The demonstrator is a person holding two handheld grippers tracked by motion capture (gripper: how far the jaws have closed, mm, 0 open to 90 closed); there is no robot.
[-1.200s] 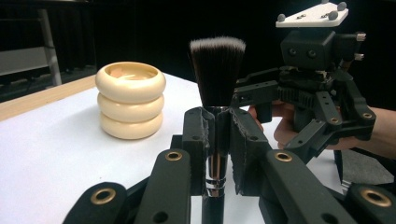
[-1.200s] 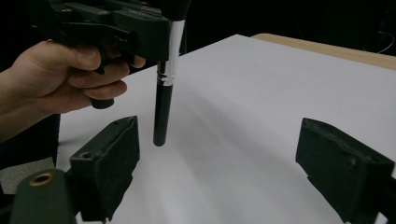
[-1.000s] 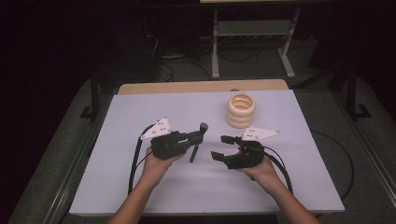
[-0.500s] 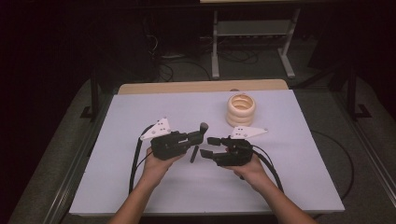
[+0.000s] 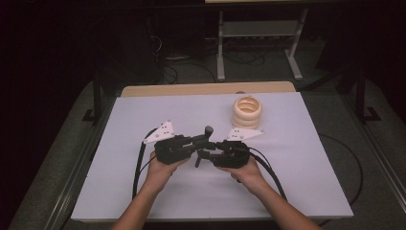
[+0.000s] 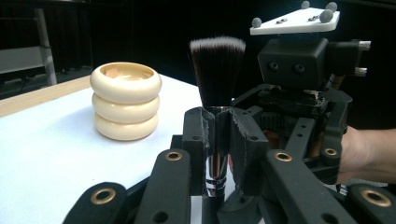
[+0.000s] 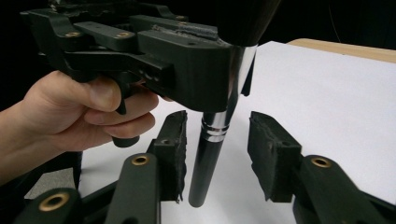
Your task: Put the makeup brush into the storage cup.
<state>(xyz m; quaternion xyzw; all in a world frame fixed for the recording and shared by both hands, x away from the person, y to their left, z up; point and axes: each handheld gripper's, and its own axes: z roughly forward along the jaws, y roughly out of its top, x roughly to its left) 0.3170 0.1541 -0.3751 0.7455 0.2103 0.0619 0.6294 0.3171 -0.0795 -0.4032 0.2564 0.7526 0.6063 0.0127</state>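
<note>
Passing a makeup brush (image 5: 207,136) between hand-held grippers near the desk (image 5: 119,143) middle.

High view: both meet there, the ring stack (image 5: 247,111) behind them toward the far edge.
Left gripper view: left hand-held gripper (image 6: 219,135) clamps the ferrule, bristles up, probably leaving the handle free.
Right gripper view: right hand-held gripper (image 7: 217,149) stands wide open, straddling the handle, not touching.

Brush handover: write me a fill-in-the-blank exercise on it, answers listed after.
1. The left tongs are shut on the metal neck of the ____.
2. The brush stands with its bristles pointing ____.
3. The right tongs are ____, one pad on each side of the handle.
4. The cream holder on the table looks like a stack of ____ rings.

Missing words: brush; up; open; three
</note>
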